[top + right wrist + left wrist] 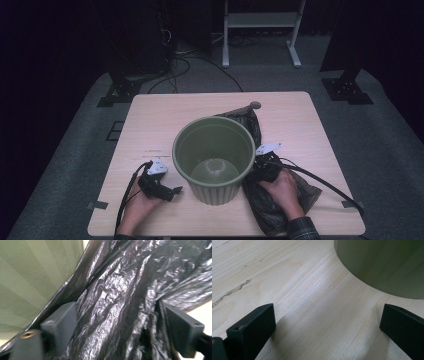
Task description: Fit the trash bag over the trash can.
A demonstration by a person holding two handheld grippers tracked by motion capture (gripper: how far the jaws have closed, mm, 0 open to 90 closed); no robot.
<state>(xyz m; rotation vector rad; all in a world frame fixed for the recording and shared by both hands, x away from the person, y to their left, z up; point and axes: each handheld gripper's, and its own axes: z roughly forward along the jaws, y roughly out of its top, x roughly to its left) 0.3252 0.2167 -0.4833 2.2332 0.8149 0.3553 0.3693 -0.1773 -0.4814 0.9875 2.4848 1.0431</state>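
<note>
A ribbed olive-green bin (215,192) stands upright and empty at the middle of the table. A crumpled black plastic bag (272,207) lies flat beside it on the right, running from behind the bin to the front edge. My right gripper (258,170) rests on the bag close to the bin's wall. In the right gripper view its jaws (120,325) stand wide with the bag's film (120,290) bunched loosely between them and the bin (32,272) at the left. My left gripper (172,191) lies low on the bare wood left of the bin, open (327,322) and empty, the bin (384,262) just ahead.
The light wooden table (150,125) has a round cable hole (255,105) at its back edge. Cables trail from both grippers toward the front. Beyond the table, a white stand (260,30) and dark equipment legs sit on grey carpet.
</note>
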